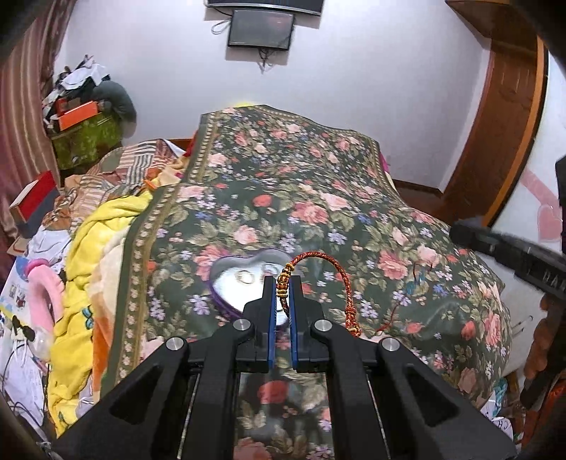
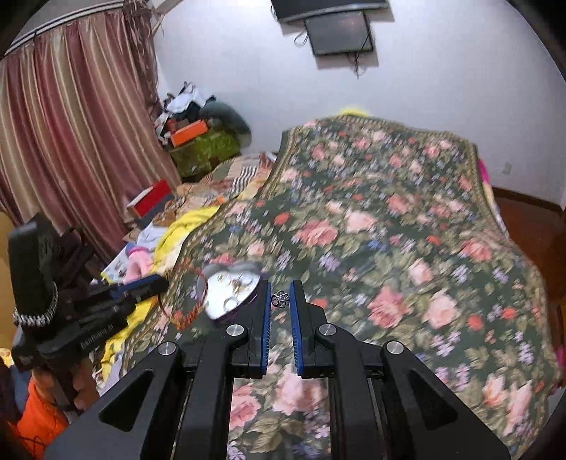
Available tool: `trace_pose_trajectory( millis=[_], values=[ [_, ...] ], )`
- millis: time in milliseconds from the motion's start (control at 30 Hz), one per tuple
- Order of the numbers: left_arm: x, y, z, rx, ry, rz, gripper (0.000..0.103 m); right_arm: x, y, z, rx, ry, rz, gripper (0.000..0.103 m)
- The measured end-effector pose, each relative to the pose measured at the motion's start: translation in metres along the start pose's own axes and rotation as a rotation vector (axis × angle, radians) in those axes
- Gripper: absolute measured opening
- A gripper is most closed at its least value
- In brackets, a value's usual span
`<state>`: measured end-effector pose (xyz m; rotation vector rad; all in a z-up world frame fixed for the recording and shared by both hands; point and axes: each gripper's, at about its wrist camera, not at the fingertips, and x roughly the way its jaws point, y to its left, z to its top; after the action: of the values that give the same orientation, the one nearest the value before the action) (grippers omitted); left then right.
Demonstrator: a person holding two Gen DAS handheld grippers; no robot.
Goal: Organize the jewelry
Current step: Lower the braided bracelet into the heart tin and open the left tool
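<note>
The left gripper (image 1: 283, 283) is held low over the bed (image 1: 318, 198), its jaws clamped on the knotted part of a red braided bracelet (image 1: 341, 279) whose loop hangs out to the right, just above a heart-shaped tin (image 1: 230, 279) with rings lying in it. The right gripper (image 2: 280, 295) is levelled just right of the tin, its jaws slightly apart with a small silver ring (image 2: 279, 298) seen between the tips, though a firm grip cannot be told. The bed is covered by a floral spread, with curtains (image 2: 70, 124) and a wall-mounted screen (image 2: 339, 32) seen behind.
</note>
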<state>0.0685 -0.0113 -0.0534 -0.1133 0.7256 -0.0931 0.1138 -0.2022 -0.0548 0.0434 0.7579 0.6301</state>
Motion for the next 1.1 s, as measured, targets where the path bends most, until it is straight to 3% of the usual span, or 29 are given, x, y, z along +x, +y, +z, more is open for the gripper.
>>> trace_pose_trajectory(
  millis=[400, 1100],
  values=[
    [0.011, 0.039, -0.009, -0.067, 0.03, 0.037, 0.005, 0.052, 0.023, -0.016, -0.046, 0.134, 0.043, 0.009],
    [0.053, 0.052, 0.005, -0.053, 0.061, 0.017, 0.005, 0.106, 0.041, 0.009, -0.081, 0.155, 0.086, 0.009]
  ],
)
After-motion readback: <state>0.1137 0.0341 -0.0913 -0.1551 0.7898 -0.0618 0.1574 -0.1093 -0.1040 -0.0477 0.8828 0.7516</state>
